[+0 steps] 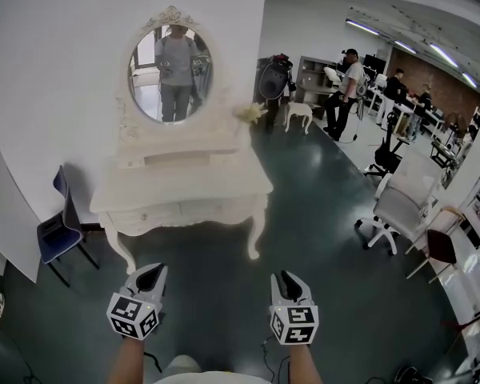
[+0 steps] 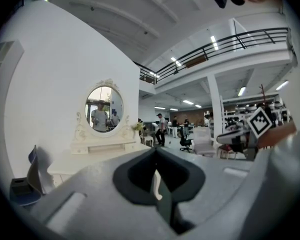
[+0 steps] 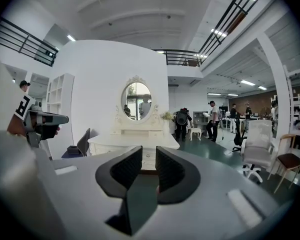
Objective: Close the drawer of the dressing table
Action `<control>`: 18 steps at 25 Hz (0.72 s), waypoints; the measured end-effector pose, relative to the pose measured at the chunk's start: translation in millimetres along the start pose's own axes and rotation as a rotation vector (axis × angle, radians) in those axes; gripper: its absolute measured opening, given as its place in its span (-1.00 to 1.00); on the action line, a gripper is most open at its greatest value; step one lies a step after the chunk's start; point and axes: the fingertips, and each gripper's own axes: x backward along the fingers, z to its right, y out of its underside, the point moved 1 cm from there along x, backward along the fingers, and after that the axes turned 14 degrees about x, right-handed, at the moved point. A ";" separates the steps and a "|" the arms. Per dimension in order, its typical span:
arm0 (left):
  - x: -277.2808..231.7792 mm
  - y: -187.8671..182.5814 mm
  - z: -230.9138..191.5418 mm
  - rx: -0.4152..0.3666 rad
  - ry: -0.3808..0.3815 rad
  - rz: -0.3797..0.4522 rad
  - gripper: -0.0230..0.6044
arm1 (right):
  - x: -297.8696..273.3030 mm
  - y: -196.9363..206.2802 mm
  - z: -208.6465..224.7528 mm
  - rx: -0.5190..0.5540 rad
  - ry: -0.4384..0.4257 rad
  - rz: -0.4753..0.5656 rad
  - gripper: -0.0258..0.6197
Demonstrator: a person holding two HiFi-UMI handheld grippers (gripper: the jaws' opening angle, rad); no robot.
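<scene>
dressing table [image 1: 184, 181] drawer fronts [image 1: 180, 212] flush; left tongs [image 1: 150, 273] pressed together, right tongs [image 1: 285, 278] slightly spread, empty

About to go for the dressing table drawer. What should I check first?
1. View of the dressing table ahead: ok.
2. Whether the drawer stands open: cannot tell from here.
3. The left gripper empty, jaws together: ok.
4. The right gripper empty, jaws apart: ok.
5. Both grippers close to the table: not ok, they are held well short of it.
6. The blue chair off to the table's side, not in front: ok.
</scene>
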 end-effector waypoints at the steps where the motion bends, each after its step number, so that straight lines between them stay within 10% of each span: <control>1: -3.5 0.7 -0.2 0.001 -0.003 -0.002 -0.93 | -3.1 1.5 2.5 -0.004 -0.003 -0.002 -0.71; 18: -102.8 -26.0 -76.2 0.013 0.028 -0.003 -0.93 | -123.4 -18.3 16.5 -0.014 0.003 -0.016 -0.71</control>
